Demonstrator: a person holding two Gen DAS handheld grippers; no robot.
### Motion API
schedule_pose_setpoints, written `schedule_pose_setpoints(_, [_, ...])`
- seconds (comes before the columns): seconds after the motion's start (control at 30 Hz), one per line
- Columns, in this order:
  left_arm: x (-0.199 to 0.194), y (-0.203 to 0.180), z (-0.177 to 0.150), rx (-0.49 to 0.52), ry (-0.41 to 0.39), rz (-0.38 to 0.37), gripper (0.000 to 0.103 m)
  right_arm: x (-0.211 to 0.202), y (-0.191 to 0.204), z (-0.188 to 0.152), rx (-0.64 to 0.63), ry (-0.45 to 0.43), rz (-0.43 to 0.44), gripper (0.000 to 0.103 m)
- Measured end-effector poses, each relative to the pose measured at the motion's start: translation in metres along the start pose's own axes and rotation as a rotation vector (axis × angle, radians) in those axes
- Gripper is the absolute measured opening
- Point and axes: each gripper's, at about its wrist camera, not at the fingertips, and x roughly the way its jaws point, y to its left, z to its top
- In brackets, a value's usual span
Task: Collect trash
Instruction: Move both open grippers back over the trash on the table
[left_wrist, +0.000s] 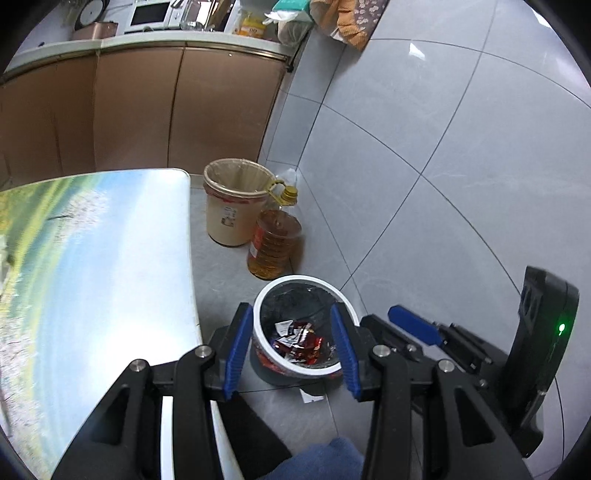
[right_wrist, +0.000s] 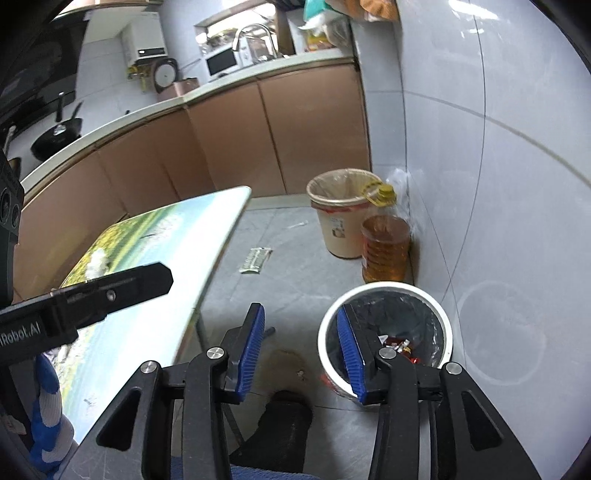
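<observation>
Two claws, left claw (left_wrist: 291, 350) and right claw (right_wrist: 303, 350), are hanging partly open, holding nothing. Red crumpled wrappers (left_wrist: 301, 341) are lying inside the white round black-lined bin (left_wrist: 341, 369) on the grey tiled floor (left_wrist: 406, 166), beside the table's (left_wrist: 110, 277) corner.

White-rimmed bin (left_wrist: 306, 371), black liner, upright on floor beside table; red and silver wrappers (left_wrist: 301, 341) heaped at bottom.

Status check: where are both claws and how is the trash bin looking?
Both claws open, empty: left claw, right claw. Red wrappers in white bin. One silver wrapper on the floor by the table. Nothing blocking.
</observation>
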Motion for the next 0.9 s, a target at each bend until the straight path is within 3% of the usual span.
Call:
schedule_pose_setpoints(0.57, [-0.071,0.010,-0.028,0.006,-0.086,0.070,0.047,-0.066,0.048,0.005,-0.086,-0.089,0.052,0.045])
schedule_pose_setpoints(0.9, [-0.119,0.062,-0.055,-0.066,-0.141,0.129,0.047,-0.081,0.090,0.003,-0.148,-0.093,0.098,0.046])
